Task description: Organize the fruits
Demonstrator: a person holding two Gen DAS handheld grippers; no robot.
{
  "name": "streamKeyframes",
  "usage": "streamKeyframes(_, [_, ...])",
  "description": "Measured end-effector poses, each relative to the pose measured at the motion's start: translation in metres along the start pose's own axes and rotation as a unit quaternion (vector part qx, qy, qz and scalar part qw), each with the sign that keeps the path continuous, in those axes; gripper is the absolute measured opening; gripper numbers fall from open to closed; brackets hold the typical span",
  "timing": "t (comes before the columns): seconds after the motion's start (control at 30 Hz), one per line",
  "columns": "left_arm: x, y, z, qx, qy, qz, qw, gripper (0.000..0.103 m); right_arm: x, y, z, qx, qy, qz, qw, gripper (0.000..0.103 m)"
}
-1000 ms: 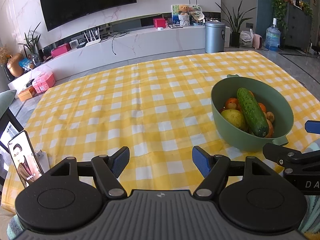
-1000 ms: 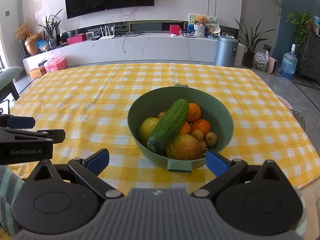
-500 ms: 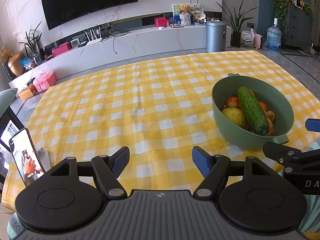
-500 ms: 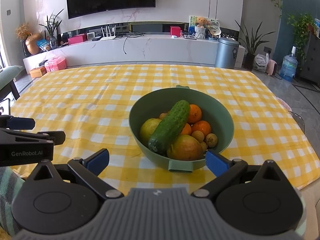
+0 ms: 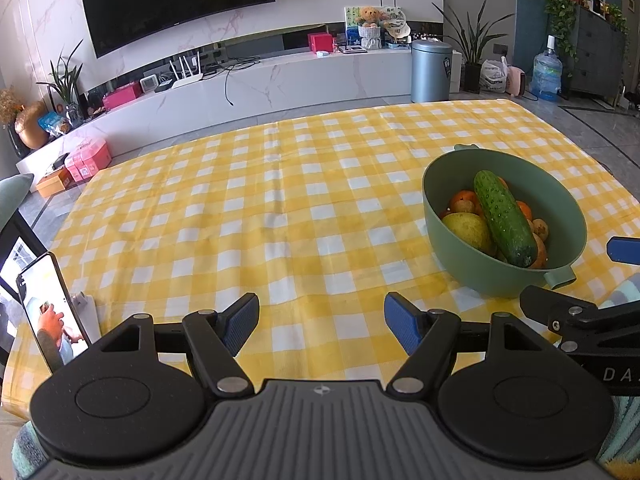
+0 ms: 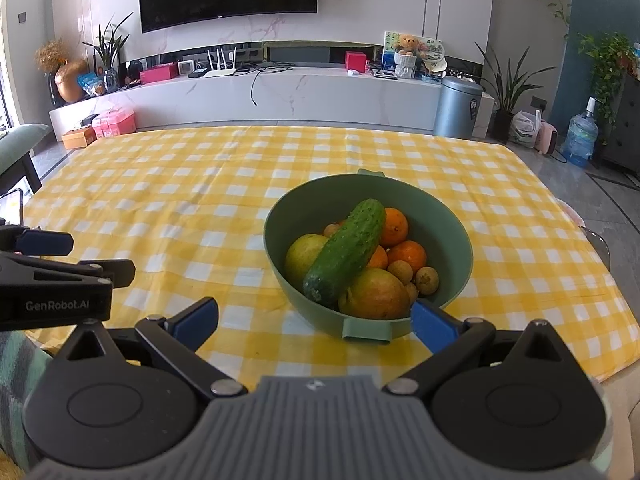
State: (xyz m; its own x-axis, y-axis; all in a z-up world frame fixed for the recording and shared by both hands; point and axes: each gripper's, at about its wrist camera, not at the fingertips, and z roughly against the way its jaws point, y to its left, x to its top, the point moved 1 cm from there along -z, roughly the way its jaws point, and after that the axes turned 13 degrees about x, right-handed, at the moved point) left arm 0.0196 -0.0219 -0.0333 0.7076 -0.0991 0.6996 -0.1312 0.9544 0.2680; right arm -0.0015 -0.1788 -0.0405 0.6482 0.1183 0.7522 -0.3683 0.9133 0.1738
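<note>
Barely shifted since a second ago: right gripper and left gripper jaws apart, bowl lower centre, fruit untouched

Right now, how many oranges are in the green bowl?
3 visible in the green bowl: one orange at the back beside the cucumber, one right of it, one mostly under the cucumber. More may be hidden underneath.
</note>
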Motion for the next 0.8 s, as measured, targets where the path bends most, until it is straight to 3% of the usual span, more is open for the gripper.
streamKeyframes(0.8, [0.0003, -0.0016, 0.0032, -0.003, 0.005, 0.002, 1.0, 0.084, -0.0013, 0.0009, -0.0023, 0.003, 0.003, 0.0, 1.0, 0.099])
